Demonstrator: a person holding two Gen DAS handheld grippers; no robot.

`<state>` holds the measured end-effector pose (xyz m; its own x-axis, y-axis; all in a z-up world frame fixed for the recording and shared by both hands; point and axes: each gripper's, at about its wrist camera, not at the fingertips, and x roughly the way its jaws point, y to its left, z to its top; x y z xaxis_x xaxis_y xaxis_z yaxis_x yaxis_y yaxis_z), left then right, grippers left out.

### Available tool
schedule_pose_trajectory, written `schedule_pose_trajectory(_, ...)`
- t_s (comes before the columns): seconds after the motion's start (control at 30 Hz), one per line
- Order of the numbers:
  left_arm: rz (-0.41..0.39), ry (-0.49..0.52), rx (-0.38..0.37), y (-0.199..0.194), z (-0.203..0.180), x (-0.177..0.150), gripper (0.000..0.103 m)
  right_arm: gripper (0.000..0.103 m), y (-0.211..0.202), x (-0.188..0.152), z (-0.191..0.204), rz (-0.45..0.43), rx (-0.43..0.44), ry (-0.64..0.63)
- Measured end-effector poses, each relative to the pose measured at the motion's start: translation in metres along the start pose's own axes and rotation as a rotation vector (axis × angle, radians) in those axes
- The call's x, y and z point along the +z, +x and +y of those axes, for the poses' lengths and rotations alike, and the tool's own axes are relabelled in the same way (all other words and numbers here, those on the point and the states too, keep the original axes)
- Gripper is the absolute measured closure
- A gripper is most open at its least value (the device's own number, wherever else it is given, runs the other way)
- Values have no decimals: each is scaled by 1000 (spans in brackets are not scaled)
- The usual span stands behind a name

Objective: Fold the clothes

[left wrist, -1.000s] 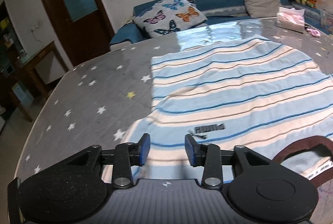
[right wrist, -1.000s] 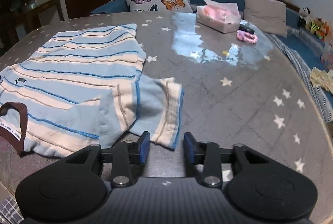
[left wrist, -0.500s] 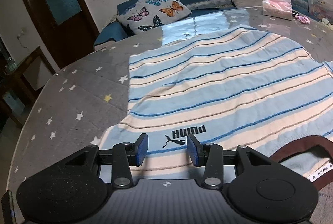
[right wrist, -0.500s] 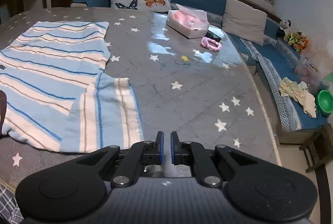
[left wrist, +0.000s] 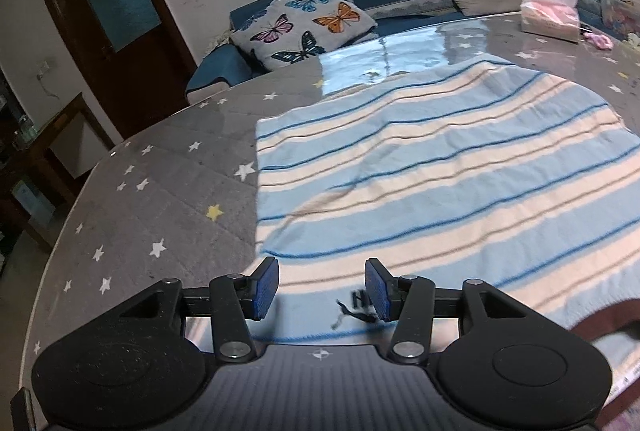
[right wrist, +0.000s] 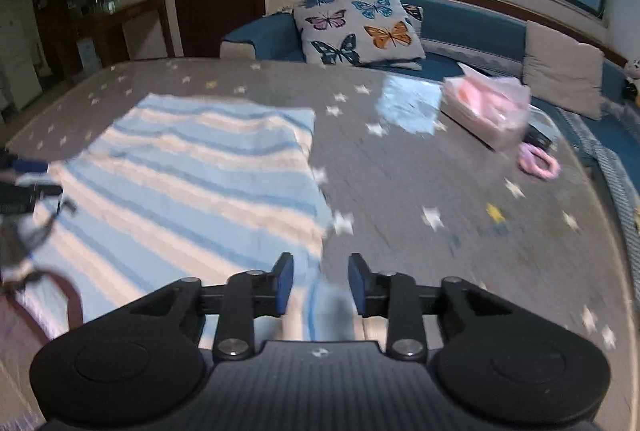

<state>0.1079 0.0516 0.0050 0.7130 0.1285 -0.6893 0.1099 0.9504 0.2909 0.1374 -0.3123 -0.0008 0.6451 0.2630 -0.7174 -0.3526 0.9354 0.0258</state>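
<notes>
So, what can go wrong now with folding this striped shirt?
The right gripper is opening above a blurred piece of the striped shirt at its edge; a pinch there may catch only one layer. The left gripper, also opening, hovers over the logo and grips nothing, so the shirt can slide on the glossy table.

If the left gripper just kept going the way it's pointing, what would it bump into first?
Most likely the striped shirt spread on the table: the left gripper, fingers opening with nothing between them, aims down at its near part.

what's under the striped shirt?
The striped shirt lies flat on the grey star-print table cover, which shows all round its edges. Whatever is directly beneath the fabric is covered; no bulge suggests anything else there.
</notes>
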Motion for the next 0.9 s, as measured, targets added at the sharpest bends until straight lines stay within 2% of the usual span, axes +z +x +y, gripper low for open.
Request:
schedule_pose_trajectory(0.2,13,-38,34,21,15,16,50,72,57,50,-12,-4,79,61)
schedule_pose_trajectory(0.3,16,-57,48,33,21,27,50,72,87,66,-13,-2,91,78)
schedule_pose_trajectory(0.47,34,-57,54,54,22,38,50,72,126,82,-16,14,102,118)
schedule_pose_trajectory(0.73,66,-37,51,73,17,37,49,72,173,92,-20,38,138,171)
schedule_pose_trajectory(0.77,69,-37,53,75,18,38,49,74,175,92,-18,39,146,167)
schedule_pose_trajectory(0.83,72,-37,56,78,18,40,48,92,178,92,-15,42,154,156)
schedule_pose_trajectory(0.9,73,-37,59,82,18,41,48,96,176,94,-8,30,136,119)
